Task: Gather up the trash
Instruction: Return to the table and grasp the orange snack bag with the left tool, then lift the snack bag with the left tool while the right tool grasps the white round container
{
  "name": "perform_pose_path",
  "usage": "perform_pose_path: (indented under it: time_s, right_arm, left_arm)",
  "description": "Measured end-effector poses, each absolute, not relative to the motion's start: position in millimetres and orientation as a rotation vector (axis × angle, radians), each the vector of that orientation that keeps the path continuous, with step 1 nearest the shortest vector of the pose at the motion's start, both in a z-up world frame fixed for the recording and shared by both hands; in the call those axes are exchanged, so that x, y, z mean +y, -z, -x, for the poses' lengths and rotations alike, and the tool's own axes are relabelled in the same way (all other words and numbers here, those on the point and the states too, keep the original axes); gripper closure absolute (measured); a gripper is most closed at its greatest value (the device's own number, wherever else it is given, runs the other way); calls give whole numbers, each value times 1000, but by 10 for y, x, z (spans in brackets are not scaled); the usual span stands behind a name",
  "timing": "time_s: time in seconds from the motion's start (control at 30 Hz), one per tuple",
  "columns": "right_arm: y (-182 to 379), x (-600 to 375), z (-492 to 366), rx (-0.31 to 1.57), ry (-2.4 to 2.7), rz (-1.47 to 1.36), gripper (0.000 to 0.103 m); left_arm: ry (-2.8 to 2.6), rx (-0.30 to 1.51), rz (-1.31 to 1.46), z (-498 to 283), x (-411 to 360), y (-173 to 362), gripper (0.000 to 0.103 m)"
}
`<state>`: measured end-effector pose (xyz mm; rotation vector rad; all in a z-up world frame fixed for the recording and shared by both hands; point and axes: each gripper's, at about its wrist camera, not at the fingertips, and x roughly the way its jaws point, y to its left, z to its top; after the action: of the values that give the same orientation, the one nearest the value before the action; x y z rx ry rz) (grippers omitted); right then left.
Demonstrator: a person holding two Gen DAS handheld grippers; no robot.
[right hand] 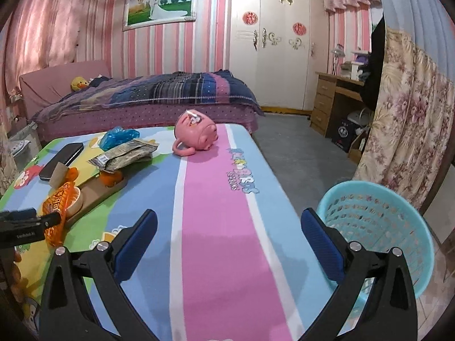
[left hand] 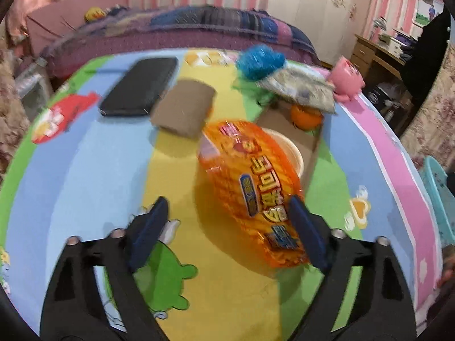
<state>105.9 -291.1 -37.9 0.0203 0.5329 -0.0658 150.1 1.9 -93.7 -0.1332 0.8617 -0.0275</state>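
An orange snack wrapper [left hand: 253, 187] lies on the colourful tablecloth [left hand: 85, 170], partly over a white paper bowl [left hand: 290, 150]. My left gripper [left hand: 229, 201] is open just above it. The wrapper sits between the fingers, against the right pad, while the left pad stands clear of it. In the right wrist view the same wrapper [right hand: 58, 204] shows at the far left with the left gripper's black body beside it. My right gripper [right hand: 229, 213] is open over the cloth's pink stripe, with nothing between its fingers. A teal mesh basket [right hand: 378, 227] stands on the floor off the table's right edge.
Further back on the table lie a black phone case [left hand: 139, 85], a brown pad [left hand: 183, 110], a blue plastic bag [left hand: 260, 61], a grey printed packet [left hand: 301, 86] over an orange fruit [left hand: 305, 115] on cardboard, and a pink mug [right hand: 196, 132]. A bed [right hand: 148, 96] stands behind.
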Motion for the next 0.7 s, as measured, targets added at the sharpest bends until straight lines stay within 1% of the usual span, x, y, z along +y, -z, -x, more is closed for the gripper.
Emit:
perform_pose_path:
  time_s: [0.07, 0.17, 0.23, 0.3, 0.37, 0.43, 0.47, 0.5, 0.7]
  right_arm:
    - [403, -2900, -1100, 548, 68, -47, 4]
    - [429, -2851, -1152, 572, 56, -58, 4]
    - [438, -2786, -1176, 583, 57, -37, 4]
    - [449, -2695, -1194, 588, 63, 6, 4]
    - [465, -2634, -1215, 595, 53, 20, 4]
    - [480, -2587, -1233, 602, 44, 27, 4]
    - [489, -2552, -1239, 605, 37, 33, 4]
    - [490, -2534, -1240, 606, 34, 37, 4]
    - [470, -2393, -1260, 597, 8, 64, 4]
  left_arm:
    - [49, 860, 136, -1480, 3, 931, 29]
    - [90, 855, 132, -1451, -34, 921, 43]
    - [119, 849, 137, -1426, -47, 897, 67]
    - [134, 840, 123, -1409, -59, 878, 79]
    - [142, 836, 114, -1406, -55, 873, 86]
    - [159, 831, 116, -1402, -30, 862, 95]
    - [164, 827, 116, -1403, -16, 854, 97]
    - [170, 825, 117, -1401, -1, 838, 102]
    - [131, 788, 102, -1262, 150, 625, 103]
